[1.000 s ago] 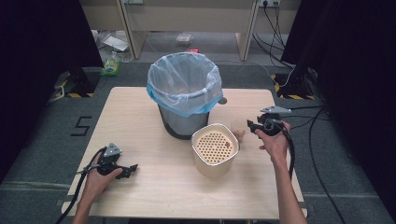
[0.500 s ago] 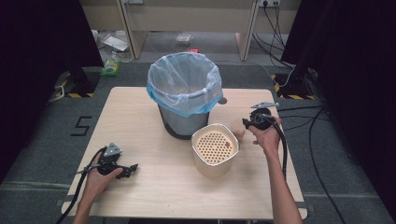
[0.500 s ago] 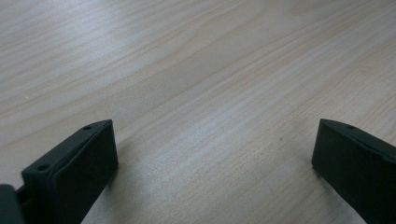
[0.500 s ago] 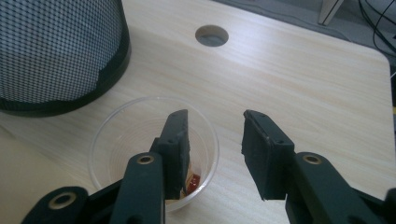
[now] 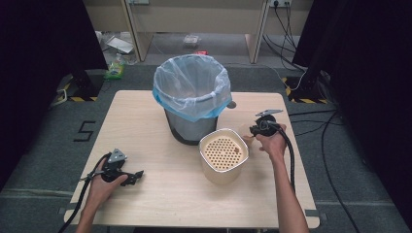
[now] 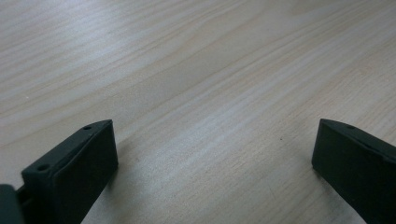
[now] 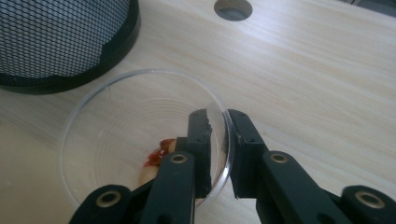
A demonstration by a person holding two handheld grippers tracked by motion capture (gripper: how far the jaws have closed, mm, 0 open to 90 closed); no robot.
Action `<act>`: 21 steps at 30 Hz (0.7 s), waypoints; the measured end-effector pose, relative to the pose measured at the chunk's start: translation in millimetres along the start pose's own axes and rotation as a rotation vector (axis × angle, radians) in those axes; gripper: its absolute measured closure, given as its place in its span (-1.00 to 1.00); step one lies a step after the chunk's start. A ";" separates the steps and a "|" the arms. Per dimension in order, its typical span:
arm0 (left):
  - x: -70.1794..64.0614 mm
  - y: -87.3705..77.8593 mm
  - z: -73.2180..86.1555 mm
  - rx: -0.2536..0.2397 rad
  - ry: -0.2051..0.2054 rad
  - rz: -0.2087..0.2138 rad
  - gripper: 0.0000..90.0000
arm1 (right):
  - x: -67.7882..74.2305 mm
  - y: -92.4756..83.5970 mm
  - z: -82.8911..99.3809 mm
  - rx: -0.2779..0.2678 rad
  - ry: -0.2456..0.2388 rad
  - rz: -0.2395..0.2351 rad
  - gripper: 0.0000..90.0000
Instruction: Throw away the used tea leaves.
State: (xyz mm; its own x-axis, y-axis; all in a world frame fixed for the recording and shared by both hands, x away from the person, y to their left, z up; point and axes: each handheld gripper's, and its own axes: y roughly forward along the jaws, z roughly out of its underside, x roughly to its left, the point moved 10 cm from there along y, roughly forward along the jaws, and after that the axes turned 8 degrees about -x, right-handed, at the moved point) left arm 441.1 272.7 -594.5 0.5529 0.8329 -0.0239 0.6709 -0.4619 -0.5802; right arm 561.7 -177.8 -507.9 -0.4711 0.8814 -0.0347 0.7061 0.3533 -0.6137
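Moved in beside the perforated beige container point(image 5: 223, 153) since a second ago: right gripper point(image 7: 218, 126), jaws just closed onto the rim of the clear bowl point(image 7: 107, 100) near the mesh bin point(image 5: 192, 99). Left gripper point(image 6: 212, 154) wide, empty. Thin-rim pinch; could slip, spilling food scraps point(image 7: 156, 161).

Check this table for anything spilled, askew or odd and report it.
Nothing is spilled or knocked over. The one oddity: red and pale food scraps sit in the clear bowl, whose rim the right hand-held gripper has just closed on. The lined bin and perforated container stand upright.
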 end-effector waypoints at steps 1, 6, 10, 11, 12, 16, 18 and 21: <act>0.0 0.0 0.0 0.000 0.000 0.000 -1.00 | 2.1 -3.5 -3.1 -0.017 -0.004 -0.007 0.87; 0.0 0.0 0.0 0.000 0.000 0.000 -1.00 | 2.8 -19.8 -14.3 -0.064 -0.069 0.021 0.90; -0.1 0.0 0.0 0.000 0.000 0.000 -1.00 | 2.2 -35.0 -26.0 -0.116 -0.104 0.038 0.91; 0.0 0.0 0.0 0.000 0.000 0.000 -1.00 | 2.0 -38.2 -29.0 -0.127 -0.114 0.044 0.91; 0.0 0.0 0.0 0.000 0.000 0.000 -1.00 | 1.7 -41.5 -31.8 -0.136 -0.128 0.051 0.91; 0.0 0.0 0.0 0.000 0.000 0.000 -1.00 | 2.2 -53.2 -42.9 -0.174 -0.175 0.072 0.92; 0.0 0.0 0.0 0.000 0.000 0.000 -1.00 | 5.5 -60.3 -50.1 -0.202 -0.205 0.082 0.92; 0.0 0.0 0.0 0.000 0.000 0.000 -1.00 | 10.2 -69.9 -59.8 -0.240 -0.251 0.103 0.92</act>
State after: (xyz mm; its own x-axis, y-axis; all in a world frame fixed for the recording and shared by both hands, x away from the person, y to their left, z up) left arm 441.1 272.7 -594.5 0.5531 0.8328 -0.0239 0.6707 -0.4621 -0.5802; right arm 539.1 -174.7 -418.2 -0.4848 0.8224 -0.2976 0.8467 0.3562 -0.3951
